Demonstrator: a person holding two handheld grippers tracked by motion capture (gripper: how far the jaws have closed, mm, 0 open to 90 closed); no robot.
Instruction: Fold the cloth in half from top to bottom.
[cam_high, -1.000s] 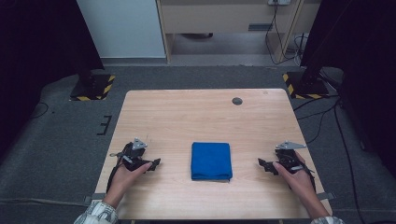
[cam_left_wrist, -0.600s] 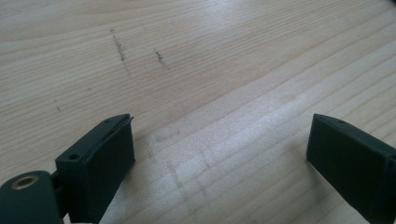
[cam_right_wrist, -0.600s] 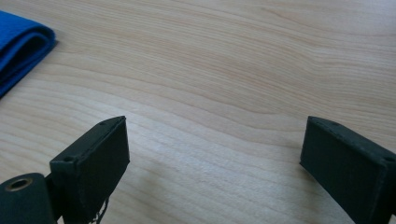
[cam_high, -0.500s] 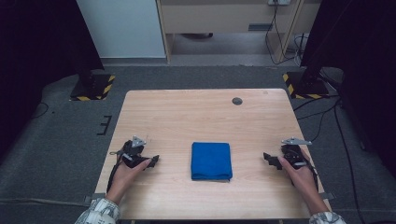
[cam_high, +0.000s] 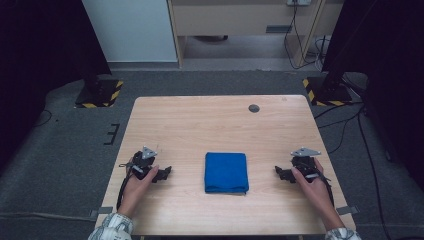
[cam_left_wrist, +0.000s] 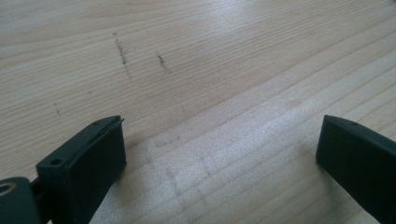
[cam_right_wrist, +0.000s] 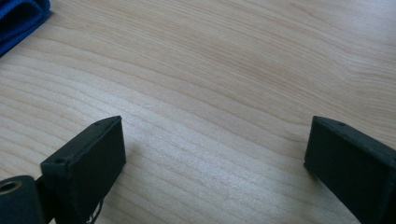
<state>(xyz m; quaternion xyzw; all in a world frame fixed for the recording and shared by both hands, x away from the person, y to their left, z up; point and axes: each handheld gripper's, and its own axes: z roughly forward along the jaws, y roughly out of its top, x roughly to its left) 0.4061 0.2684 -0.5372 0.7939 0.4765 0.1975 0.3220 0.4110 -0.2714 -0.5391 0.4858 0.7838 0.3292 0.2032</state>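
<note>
Right now my left hand-held gripper (cam_high: 164, 173) rests low on the pale wooden table (cam_high: 210, 120), near its left edge and toward my side, with my left hand (cam_high: 136, 181) wrapped around its body. Its jaws stand wide apart with nothing between them; in the left gripper view I look past them onto bare wood grain with a couple of short dark scuff marks (cam_left_wrist: 122, 52) farther out.

My right hand-held gripper (cam_high: 280, 173) sits near the table's right edge, about level with the left one, my right hand (cam_high: 309, 183) behind it. Its jaws are also spread wide and hold nothing. In the right gripper view the wood runs clear between them, and a corner of the blue cloth (cam_right_wrist: 18, 18) pokes in at the upper left, well apart from the jaws.

From the high view, the folded blue cloth (cam_high: 226, 172) lies flat as a neat rectangle between my two grippers, touching neither. Both grippers point inward toward it.

A small dark round spot (cam_high: 254, 108) shows on the table toward the far right. Grey carpet (cam_high: 70, 150) surrounds the table, and yellow-and-black striped bases (cam_high: 99, 93) stand on it off the far corners.
</note>
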